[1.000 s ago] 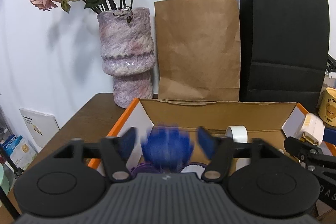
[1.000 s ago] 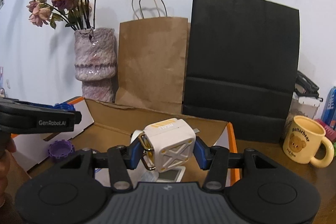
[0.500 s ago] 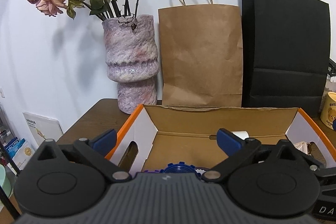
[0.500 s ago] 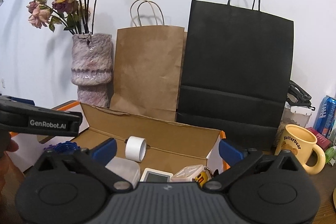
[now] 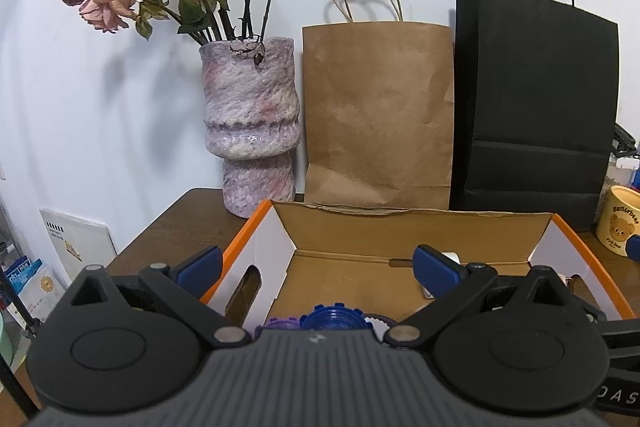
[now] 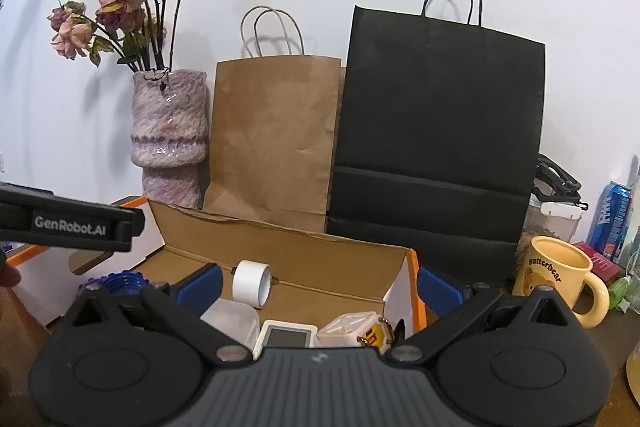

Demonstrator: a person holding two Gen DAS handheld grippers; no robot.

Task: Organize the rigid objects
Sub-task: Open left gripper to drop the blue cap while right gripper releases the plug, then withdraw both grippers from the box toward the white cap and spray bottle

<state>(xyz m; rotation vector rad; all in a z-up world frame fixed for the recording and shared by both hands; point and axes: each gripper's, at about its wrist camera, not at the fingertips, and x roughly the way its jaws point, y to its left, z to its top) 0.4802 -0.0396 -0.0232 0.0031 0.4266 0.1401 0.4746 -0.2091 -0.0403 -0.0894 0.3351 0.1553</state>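
While both the left hand-held gripper [image 5: 316, 269] and right hand-held gripper [image 6: 318, 285] gape empty, small items lie gathered inside the cardboard box [image 6: 320, 247], probably for tidiness.

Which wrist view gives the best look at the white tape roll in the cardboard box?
The right wrist view: the white tape roll stands on edge in the cardboard box, whole and unobstructed. In the left wrist view only a white sliver peeks from behind the left tongs' blue pad.

Bright, even indoor light; soft shadows on the white wall [image 5: 80, 107]; sharp focus; fisheye bending and dark corners.
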